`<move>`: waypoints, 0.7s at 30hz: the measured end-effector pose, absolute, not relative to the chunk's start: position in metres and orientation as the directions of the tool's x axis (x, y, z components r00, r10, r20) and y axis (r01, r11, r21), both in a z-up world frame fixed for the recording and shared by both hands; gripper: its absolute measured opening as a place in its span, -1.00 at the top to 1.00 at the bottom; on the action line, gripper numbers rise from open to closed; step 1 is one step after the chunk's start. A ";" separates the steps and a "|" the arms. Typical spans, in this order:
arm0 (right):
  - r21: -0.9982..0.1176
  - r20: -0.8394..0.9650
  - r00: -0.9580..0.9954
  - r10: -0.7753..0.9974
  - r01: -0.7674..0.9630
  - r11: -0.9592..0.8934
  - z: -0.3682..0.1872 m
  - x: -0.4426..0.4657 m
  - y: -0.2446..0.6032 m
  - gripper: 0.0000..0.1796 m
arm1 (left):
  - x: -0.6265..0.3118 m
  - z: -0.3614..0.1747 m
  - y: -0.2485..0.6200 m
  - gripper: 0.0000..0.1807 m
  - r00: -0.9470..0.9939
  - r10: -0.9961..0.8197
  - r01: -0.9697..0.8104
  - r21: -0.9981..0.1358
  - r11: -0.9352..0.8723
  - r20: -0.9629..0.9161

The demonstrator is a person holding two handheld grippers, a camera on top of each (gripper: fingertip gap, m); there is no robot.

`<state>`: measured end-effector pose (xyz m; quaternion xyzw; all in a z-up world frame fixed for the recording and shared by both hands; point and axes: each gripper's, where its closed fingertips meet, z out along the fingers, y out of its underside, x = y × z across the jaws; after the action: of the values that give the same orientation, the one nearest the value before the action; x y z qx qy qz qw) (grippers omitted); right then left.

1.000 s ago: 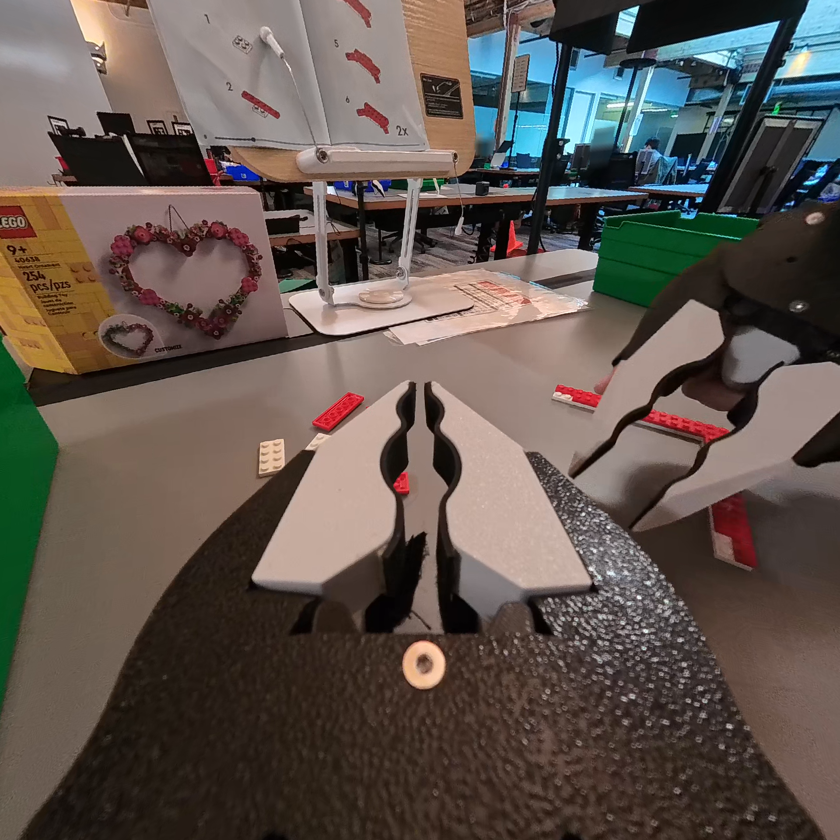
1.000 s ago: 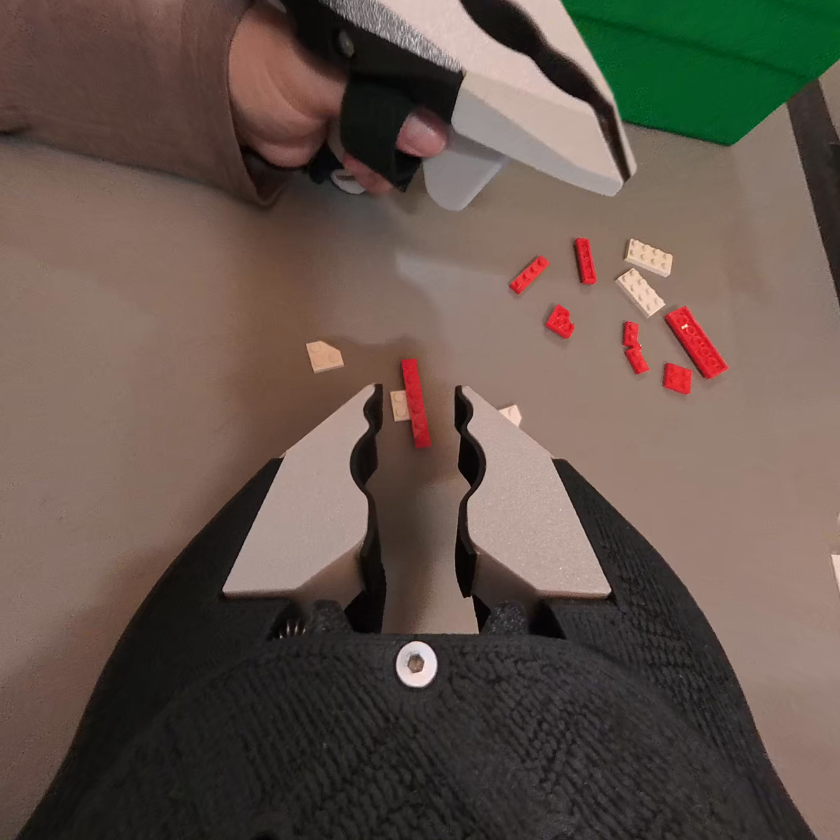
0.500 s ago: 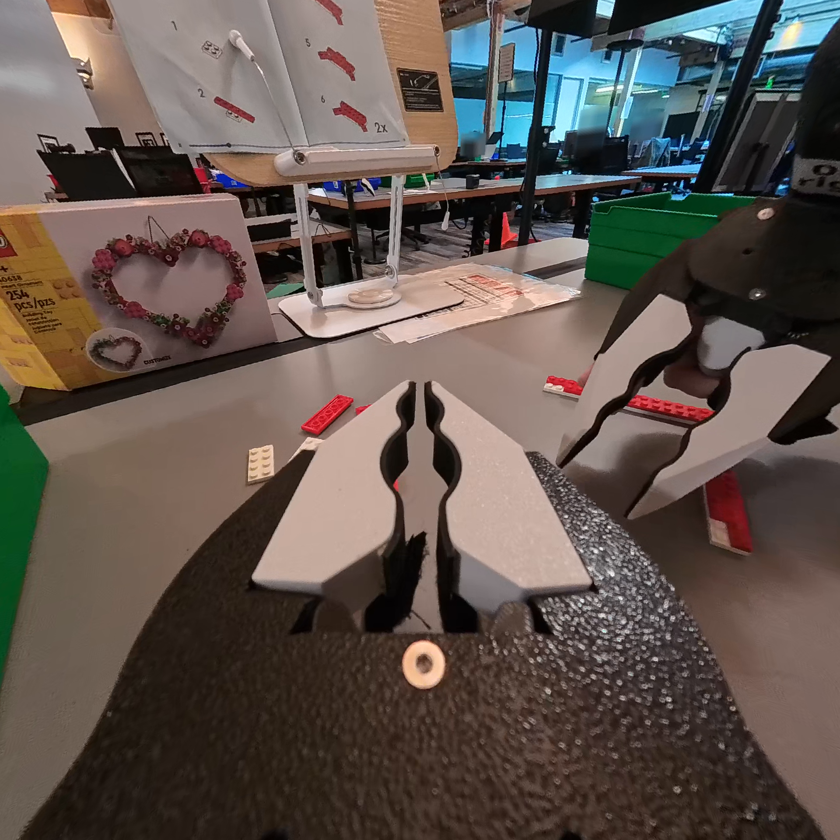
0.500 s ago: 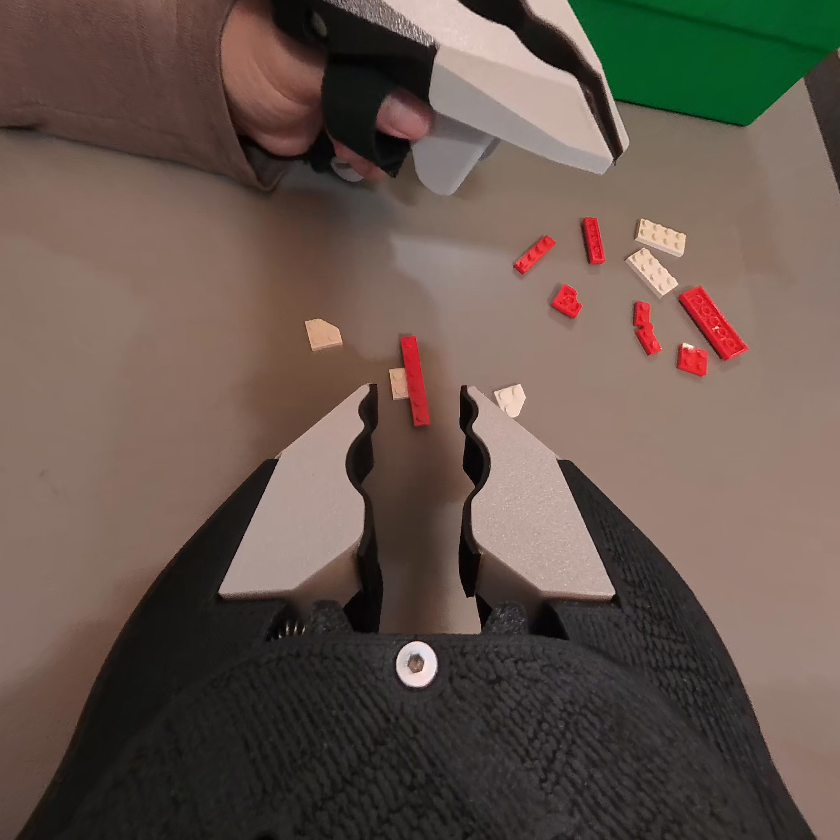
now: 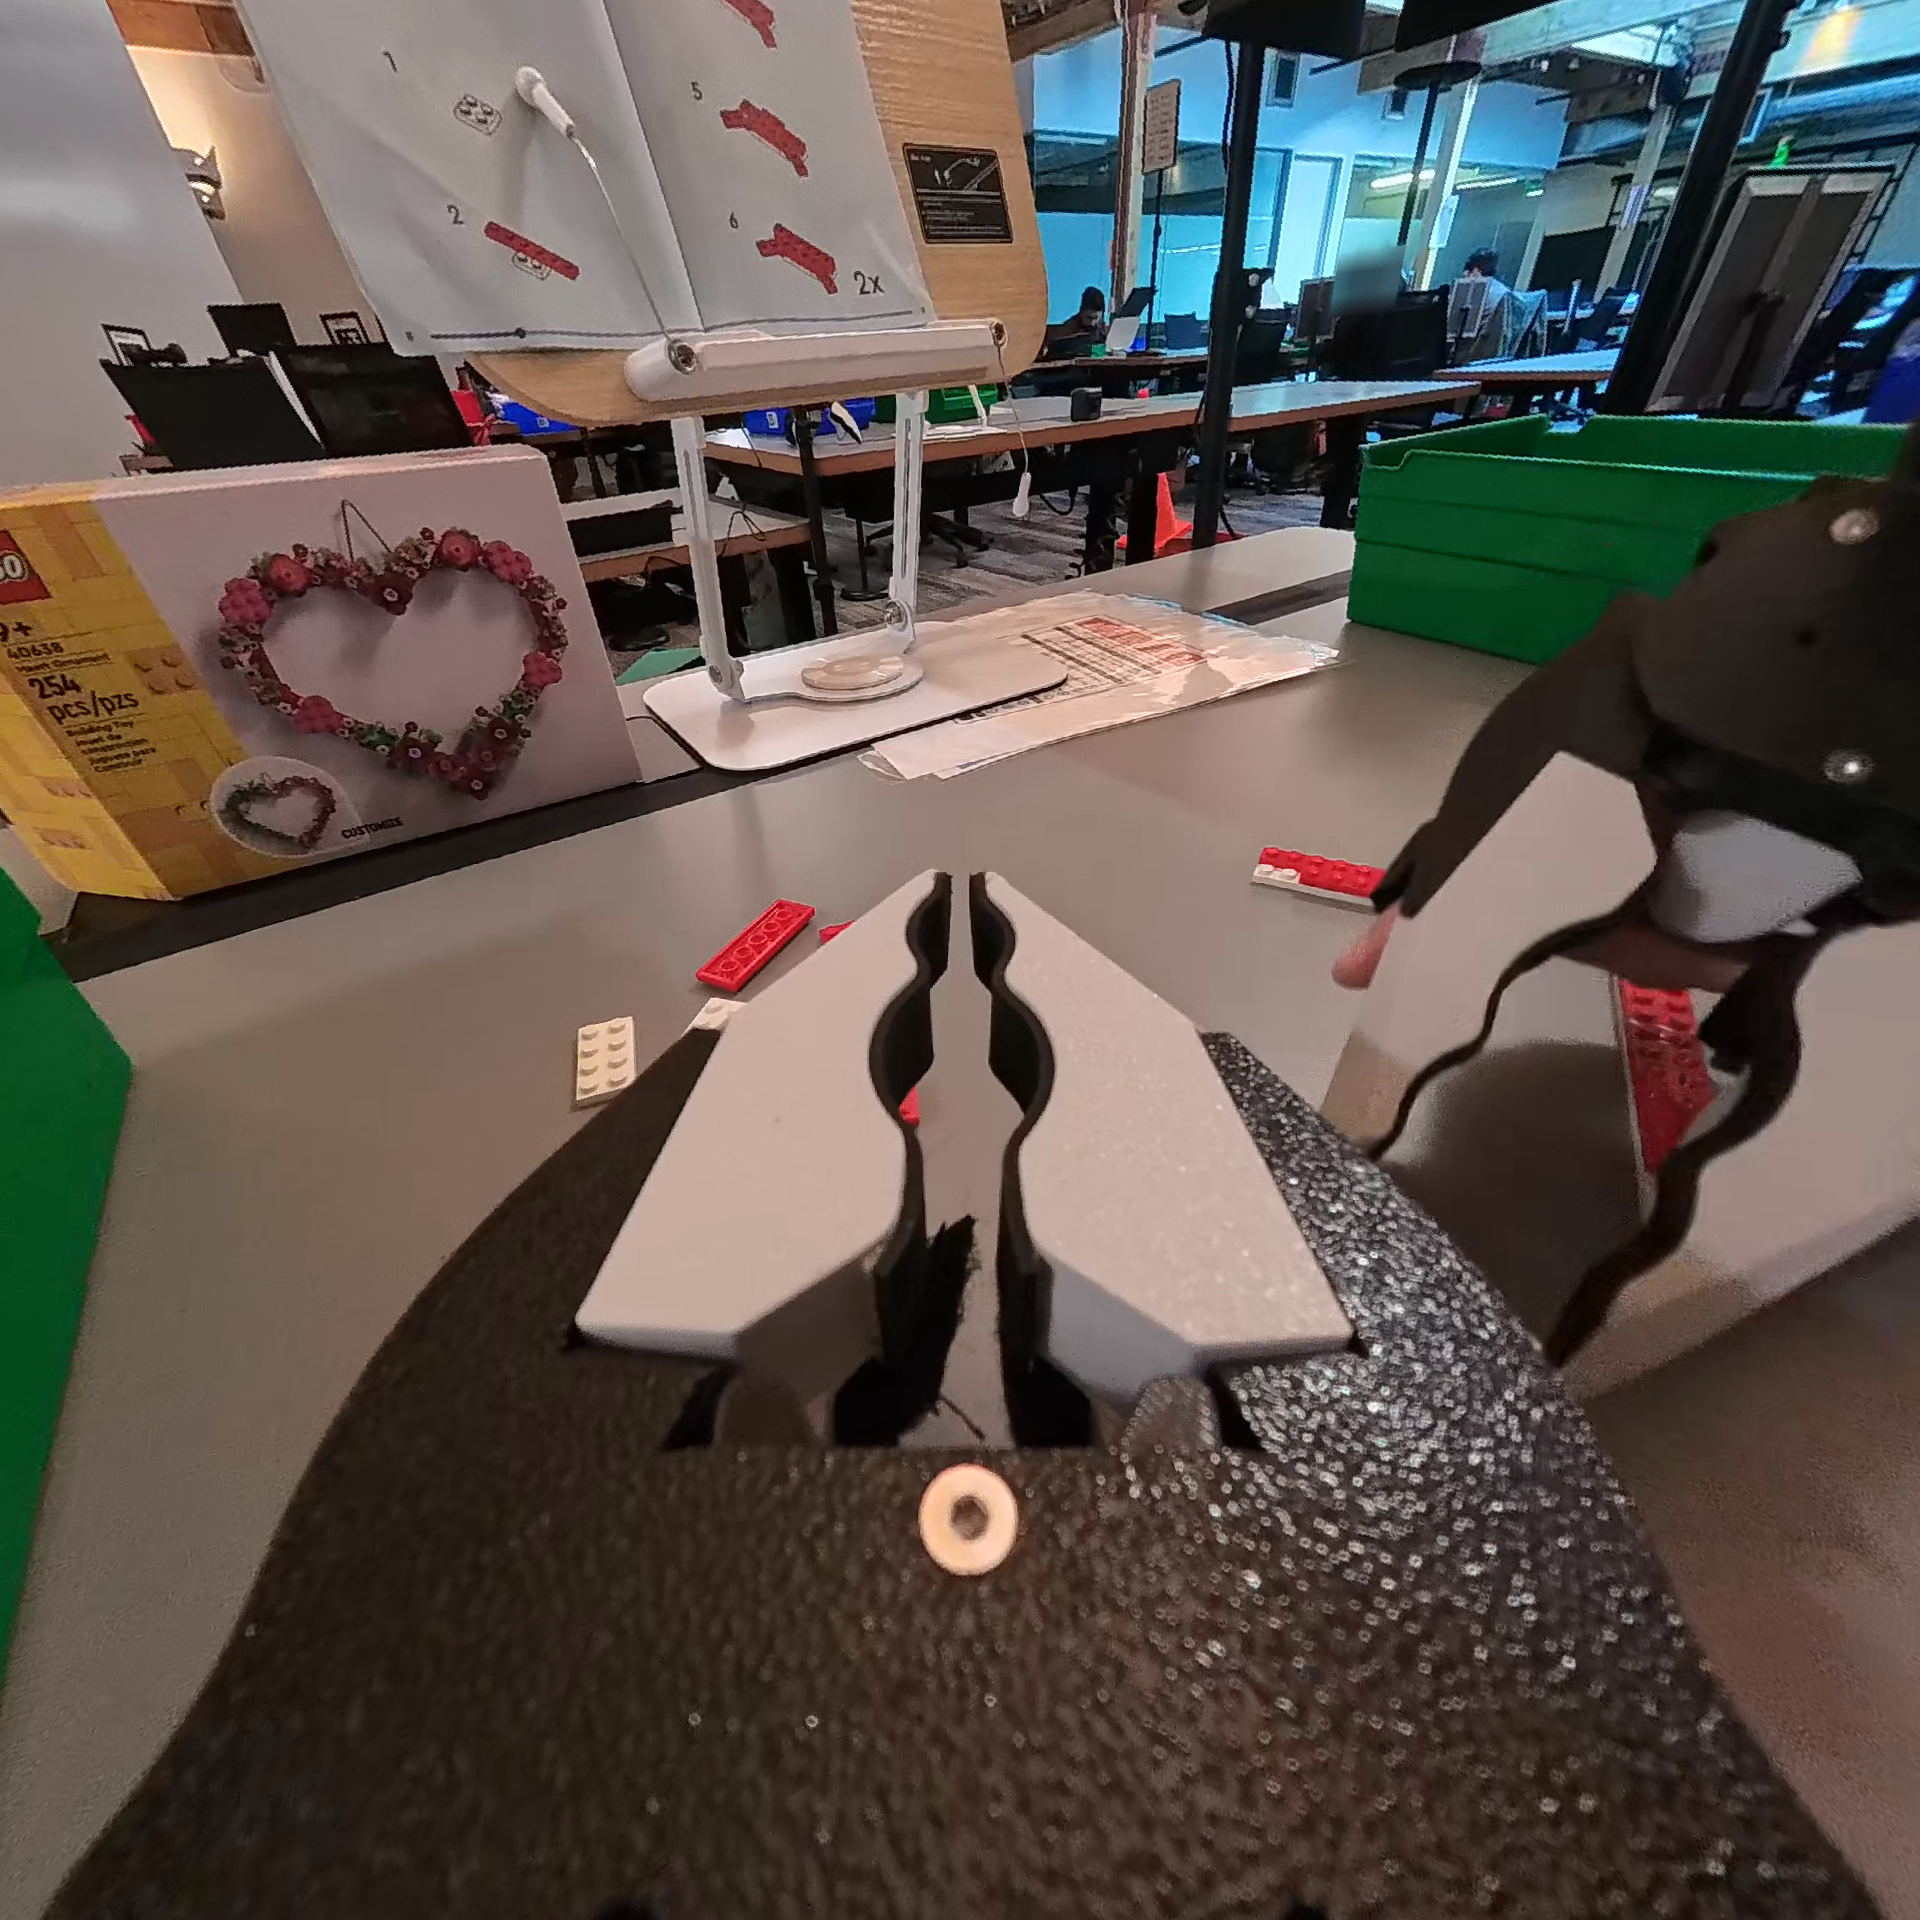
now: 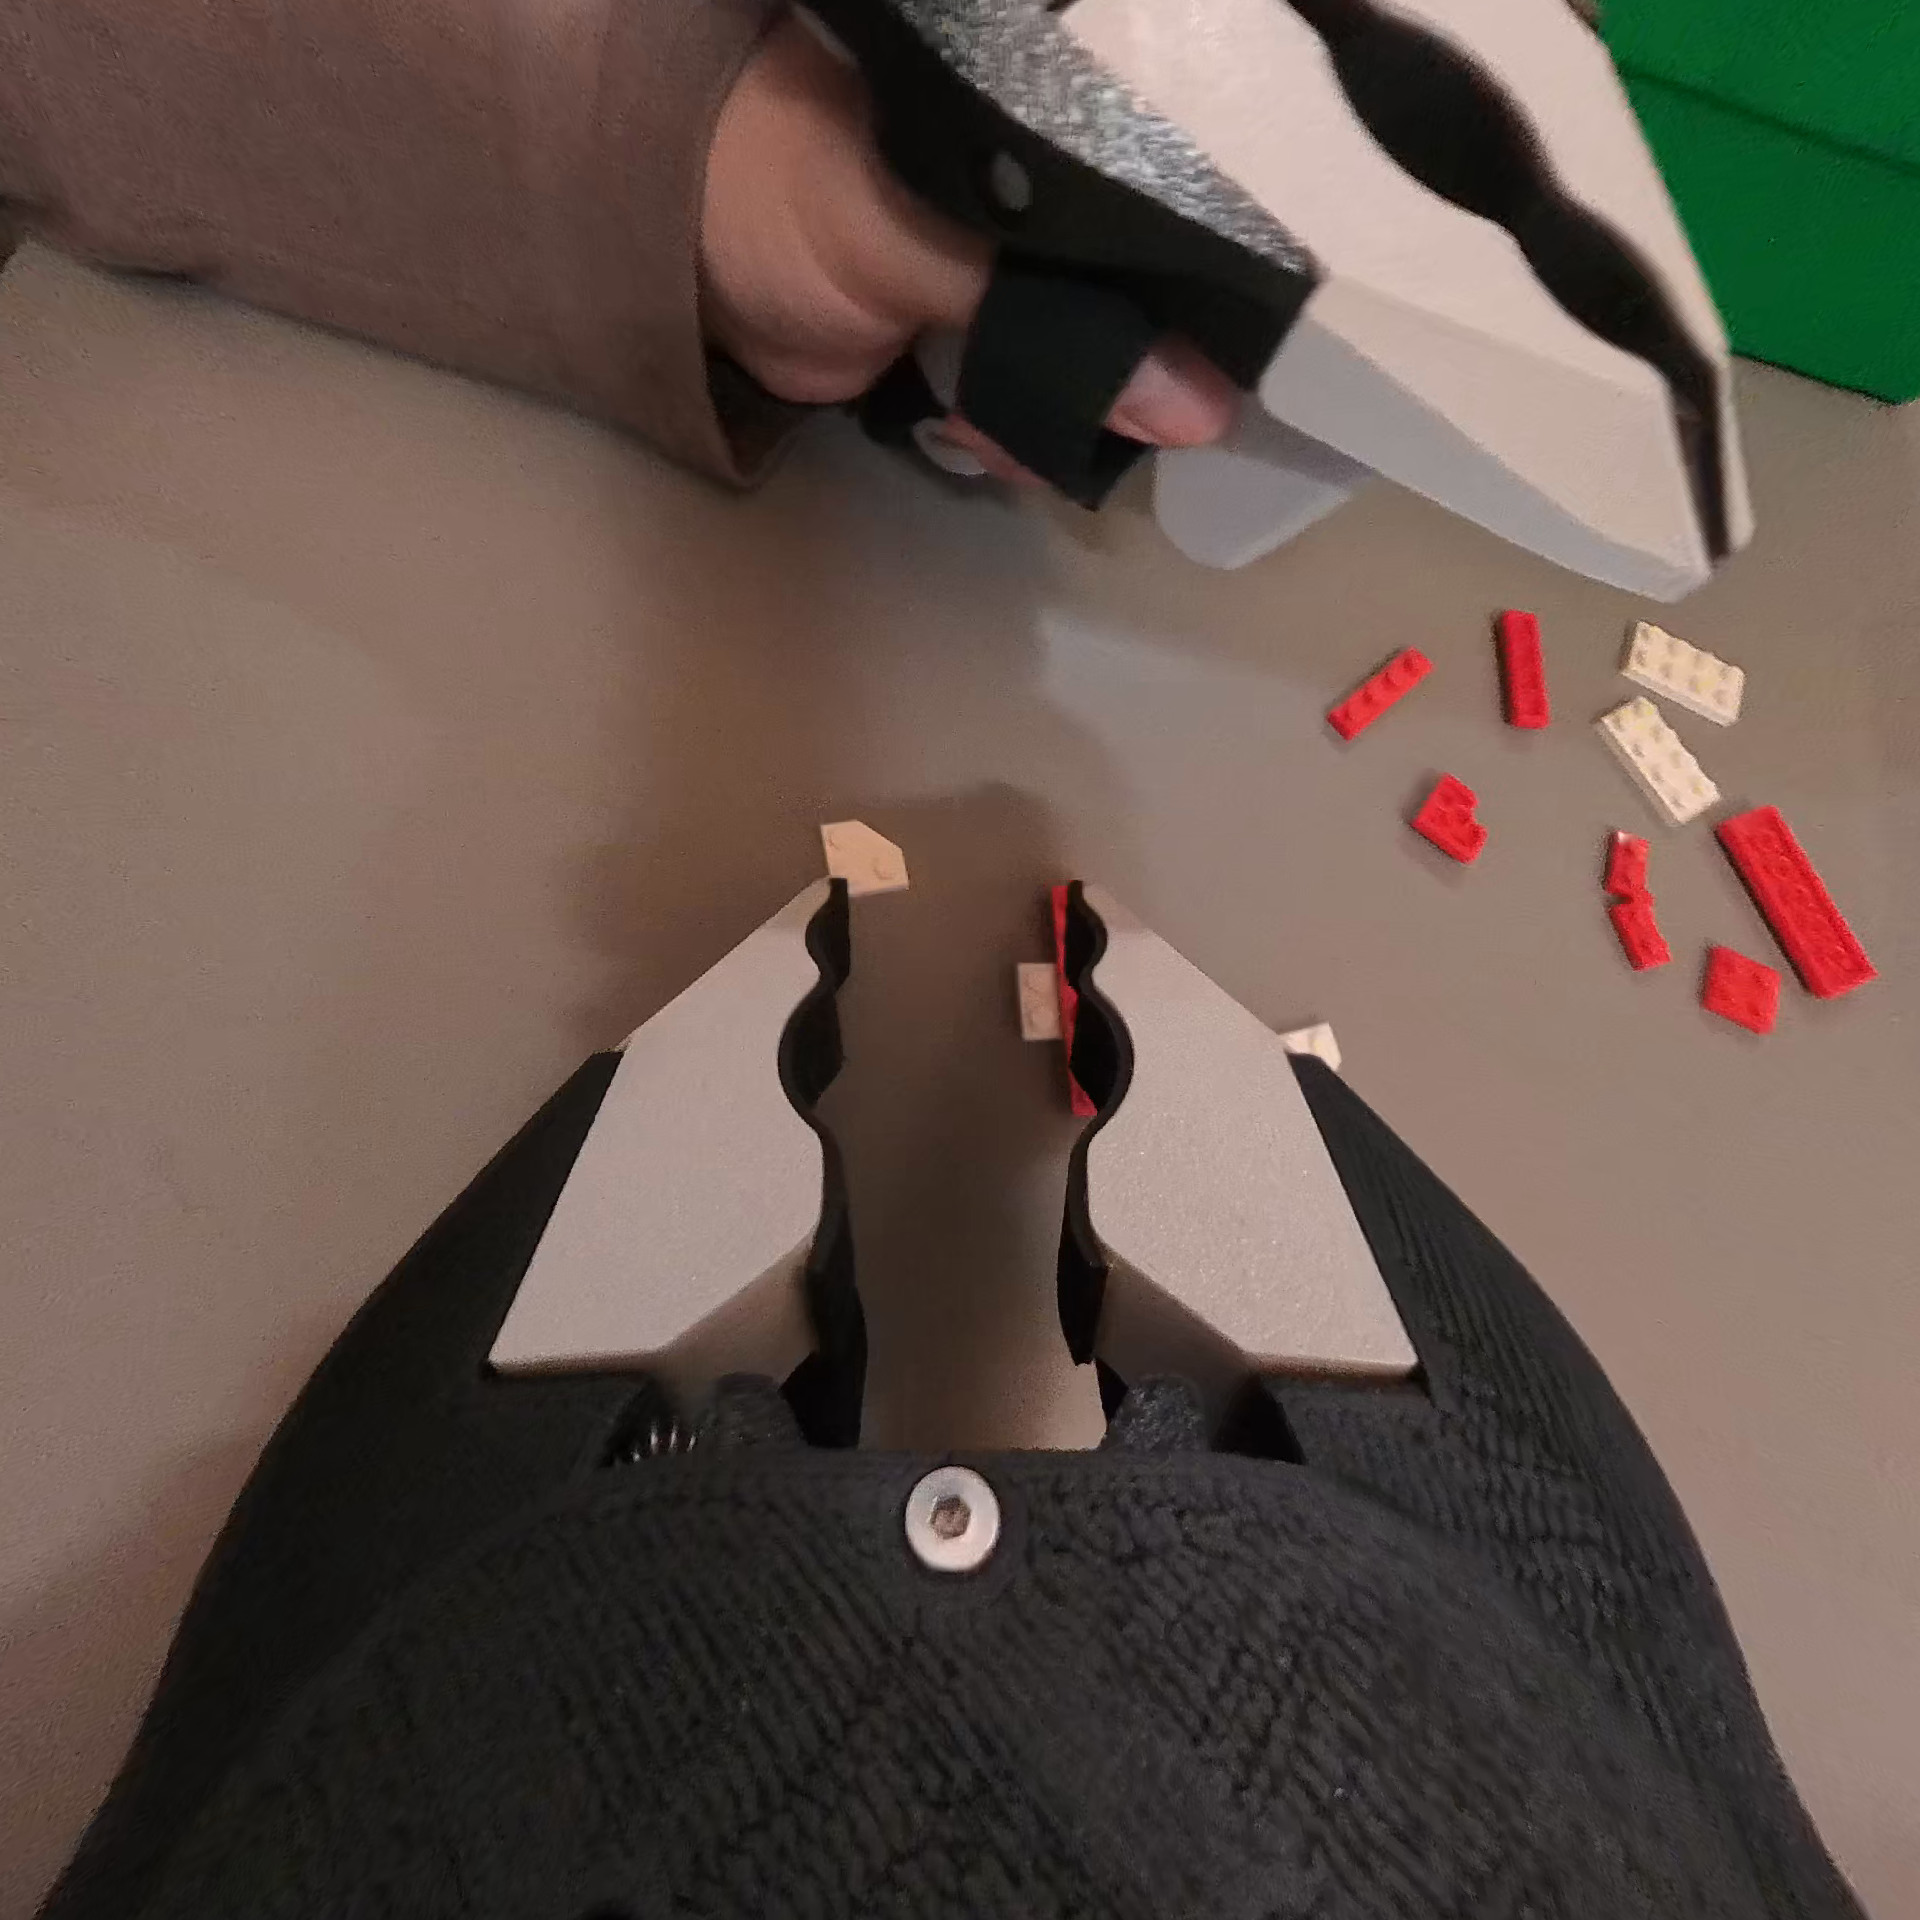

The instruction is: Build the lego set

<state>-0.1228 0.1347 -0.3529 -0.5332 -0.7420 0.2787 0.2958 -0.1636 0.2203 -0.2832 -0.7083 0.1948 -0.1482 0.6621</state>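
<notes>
My right gripper [image 6: 954, 891] is open and low over the grey table. A long red plate [image 6: 1062, 971] with a small white piece [image 6: 1037, 1000] beside it lies against the inner edge of its right finger. A white corner plate [image 6: 862, 857] lies just past its left fingertip. My left gripper [image 5: 958, 881] is shut with nothing held. It hovers over the table, and in the right wrist view it shows at the top [image 6: 1704, 520], held by a hand in a brown sleeve. The right gripper also shows in the left wrist view [image 5: 1475, 1143], open.
Several loose red and white plates [image 6: 1662, 769] lie to the right. A red plate [image 5: 755, 942], a white plate [image 5: 605, 1057] and a red-and-white strip [image 5: 1314, 875] lie ahead. Behind stand the set's box [image 5: 312, 665], an instruction stand [image 5: 644, 177], a plastic bag [image 5: 1101, 675] and green bins [image 5: 1558, 530].
My right gripper has moved forward and left and opened slightly, so the long red plate now lies between its fingers by the right one. My left gripper stays shut and has shifted a little.
</notes>
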 end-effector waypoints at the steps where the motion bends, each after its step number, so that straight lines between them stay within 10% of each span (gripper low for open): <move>1: -0.724 0.150 -0.265 0.952 0.627 0.288 -0.355 -0.125 0.132 0.56 | -0.164 -0.283 0.220 0.99 0.880 -0.472 -0.078 -0.996 -0.048 -0.046; 21: -0.707 0.164 -0.287 0.944 0.633 0.316 -0.366 -0.132 0.124 0.61 | -0.159 -0.285 0.220 0.99 0.873 -0.486 -0.087 -0.995 -0.053 -0.050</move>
<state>-0.1319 0.1237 -0.3655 -0.5209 -0.7568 0.2660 0.2917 -0.1591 0.2196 -0.2850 -0.7096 0.2017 -0.1517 0.6578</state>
